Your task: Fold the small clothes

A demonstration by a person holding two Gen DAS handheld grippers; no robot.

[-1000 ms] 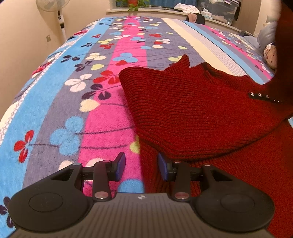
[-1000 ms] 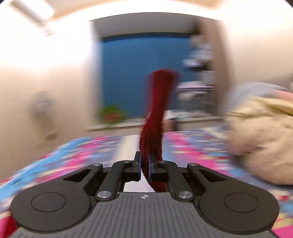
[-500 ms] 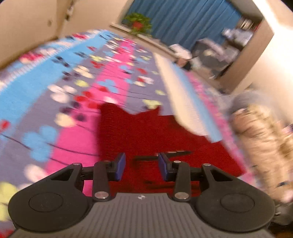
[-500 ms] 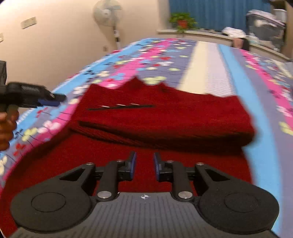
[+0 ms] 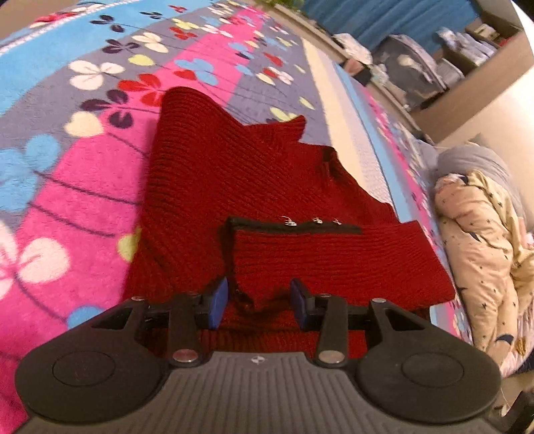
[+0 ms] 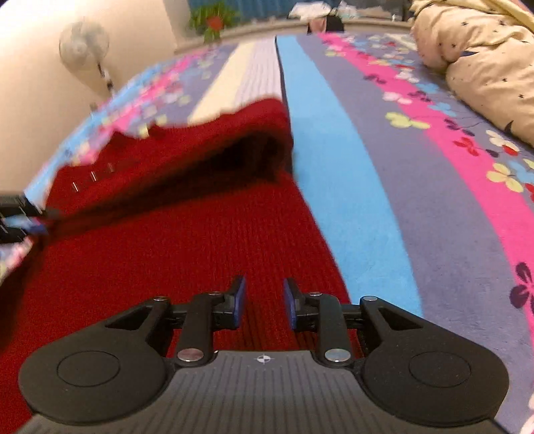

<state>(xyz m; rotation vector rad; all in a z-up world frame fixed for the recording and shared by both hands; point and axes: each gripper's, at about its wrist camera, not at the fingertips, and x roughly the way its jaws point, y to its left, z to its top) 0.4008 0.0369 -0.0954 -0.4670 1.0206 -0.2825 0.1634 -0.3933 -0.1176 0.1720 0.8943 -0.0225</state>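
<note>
My left fingers (image 5: 258,302) stand apart, nothing pinched between their blue pads; the red knit sweater (image 5: 207,187) lies just under and ahead of them, and I cannot tell whether the tips touch it. Left of these fingers runs the flowered blanket (image 5: 73,187) of the bed, pink, grey and blue stripes with clover shapes. Straight ahead of the fingers a folded flap of the sweater lies on top of the rest, its dark edge strip (image 5: 293,227) carrying a few small metal fastenings. Beyond that the knit reaches away to a pointed corner. To the right of the fingers, past the sweater's edge, a cream quilt with little stars (image 5: 480,253) is bunched up on the bed, a grey pillow (image 5: 474,160) behind it.

My right fingers (image 6: 263,305) are also apart, with a narrower gap than the left pair; they have just been opening and nothing sits between them. They hover over the flat lower layer of the sweater (image 6: 187,253), which spreads left and ahead of them. At the far left of that view my left gripper (image 6: 20,217) shows at the sweater's edge, blurred. Ahead of the right fingers the folded layer rises in a soft hump with a dark hollow under it. To the right of these fingers lie a blue stripe and then grey and pink bands of the blanket (image 6: 434,187), with the cream quilt (image 6: 477,56) farther off at the upper right. A fan (image 6: 83,43) stands by the wall at the far left, and a potted plant (image 6: 213,20) sits on the sill beyond the bed.
</note>
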